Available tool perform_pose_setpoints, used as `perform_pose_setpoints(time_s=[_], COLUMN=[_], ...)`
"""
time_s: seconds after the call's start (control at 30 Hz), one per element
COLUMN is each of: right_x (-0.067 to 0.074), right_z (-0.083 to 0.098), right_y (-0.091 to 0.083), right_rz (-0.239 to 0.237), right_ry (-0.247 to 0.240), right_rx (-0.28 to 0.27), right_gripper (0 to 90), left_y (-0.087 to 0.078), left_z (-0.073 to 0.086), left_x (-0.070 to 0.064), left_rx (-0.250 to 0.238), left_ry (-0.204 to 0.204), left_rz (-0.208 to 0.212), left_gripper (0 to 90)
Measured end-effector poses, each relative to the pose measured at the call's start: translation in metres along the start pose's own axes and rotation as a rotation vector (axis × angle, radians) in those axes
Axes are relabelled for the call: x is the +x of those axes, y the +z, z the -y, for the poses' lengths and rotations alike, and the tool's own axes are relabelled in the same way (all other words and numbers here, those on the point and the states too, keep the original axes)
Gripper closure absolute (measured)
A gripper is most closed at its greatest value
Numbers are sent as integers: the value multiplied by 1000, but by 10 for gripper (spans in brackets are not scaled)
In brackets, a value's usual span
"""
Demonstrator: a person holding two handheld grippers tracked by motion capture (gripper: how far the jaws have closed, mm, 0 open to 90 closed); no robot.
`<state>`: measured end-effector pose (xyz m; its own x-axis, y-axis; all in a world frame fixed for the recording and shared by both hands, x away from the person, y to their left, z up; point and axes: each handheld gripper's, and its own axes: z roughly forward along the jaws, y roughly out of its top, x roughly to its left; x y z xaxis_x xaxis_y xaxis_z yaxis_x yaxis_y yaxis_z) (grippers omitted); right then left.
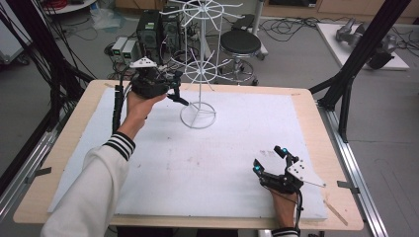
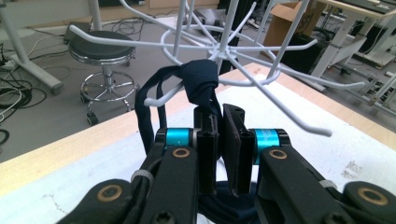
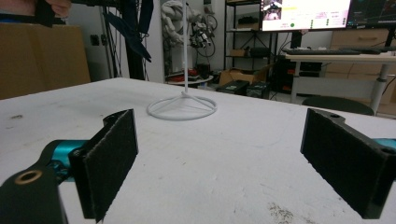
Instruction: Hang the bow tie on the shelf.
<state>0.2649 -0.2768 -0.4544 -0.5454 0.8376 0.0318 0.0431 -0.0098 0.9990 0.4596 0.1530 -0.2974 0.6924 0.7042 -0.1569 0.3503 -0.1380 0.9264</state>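
Up high, left gripper [image 2: 219, 140] clamped on soft navy cloth [image 2: 200, 81], looped over thin white wire rack [image 2: 261, 51].

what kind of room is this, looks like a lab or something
Most likely a robotics or research lab, not a home. Computer towers and loose cables sit on the floor behind the table, black framing stands beside it, and a monitor glows over desks at the back.

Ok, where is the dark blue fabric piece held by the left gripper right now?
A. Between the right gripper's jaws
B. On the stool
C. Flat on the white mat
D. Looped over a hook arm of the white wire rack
D: in the left gripper view the dark blue fabric piece wraps a hook arm of the white wire rack, with the left gripper shut on its lower part.
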Motion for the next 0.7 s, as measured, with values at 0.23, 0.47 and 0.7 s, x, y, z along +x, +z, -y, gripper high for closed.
perform_pose_setpoints(time_s=[0.23, 0.47, 0.7], right_x=[0, 0, 0], right_z=[0, 0, 0], right_y=[0, 0, 0], right_rz=[-1, -2, -8], right_ry=[2, 5, 11], right_rx=[-1, -3, 7], right_gripper=[102, 102, 102], left_y=[0, -1, -2], left_z=[2, 3, 11], left_x=[1, 2, 1], left_rx=[4, 11, -1], left_ry=[1, 3, 14], left_rz=[1, 7, 6], left_gripper=[835, 831, 541])
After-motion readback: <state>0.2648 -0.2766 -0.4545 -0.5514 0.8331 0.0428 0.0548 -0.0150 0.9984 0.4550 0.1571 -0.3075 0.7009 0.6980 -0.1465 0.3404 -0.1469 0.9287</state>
